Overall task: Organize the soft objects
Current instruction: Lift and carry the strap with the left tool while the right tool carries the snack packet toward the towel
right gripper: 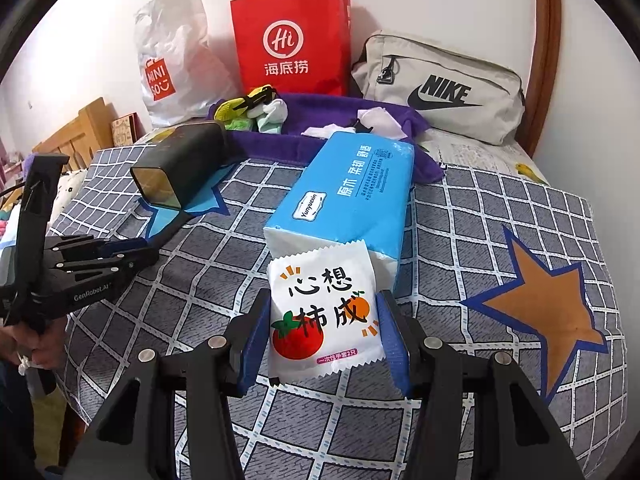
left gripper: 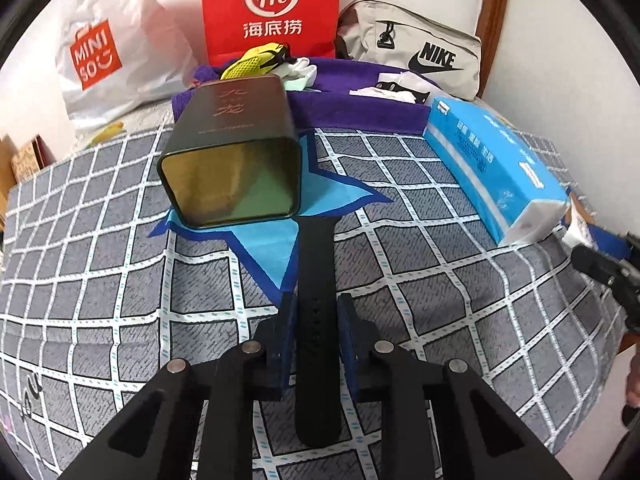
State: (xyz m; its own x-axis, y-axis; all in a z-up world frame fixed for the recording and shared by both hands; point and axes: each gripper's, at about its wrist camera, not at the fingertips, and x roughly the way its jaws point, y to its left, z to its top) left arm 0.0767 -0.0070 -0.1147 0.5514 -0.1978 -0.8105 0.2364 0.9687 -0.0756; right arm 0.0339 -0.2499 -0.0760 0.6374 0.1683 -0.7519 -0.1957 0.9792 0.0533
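Note:
My left gripper (left gripper: 316, 320) is shut on a black strap (left gripper: 316, 264) whose far end reaches toward the open mouth of a dark tin box (left gripper: 236, 160) lying on its side. My right gripper (right gripper: 322, 320) is shut on a white packet (right gripper: 324, 316) with tomato and orange print, held just in front of a blue tissue pack (right gripper: 352, 188). The tissue pack also shows in the left wrist view (left gripper: 492, 164). The left gripper (right gripper: 132, 252) shows at the left edge of the right wrist view, the tin box (right gripper: 180, 164) beyond it.
A purple towel (left gripper: 360, 108) with socks and a yellow item (left gripper: 256, 60) lies at the back. Behind stand a red paper bag (left gripper: 272, 8), a white Miniso bag (left gripper: 112, 40) and a beige Nike bag (left gripper: 416, 48). The checked blanket (left gripper: 400, 280) has star patches (right gripper: 548, 308).

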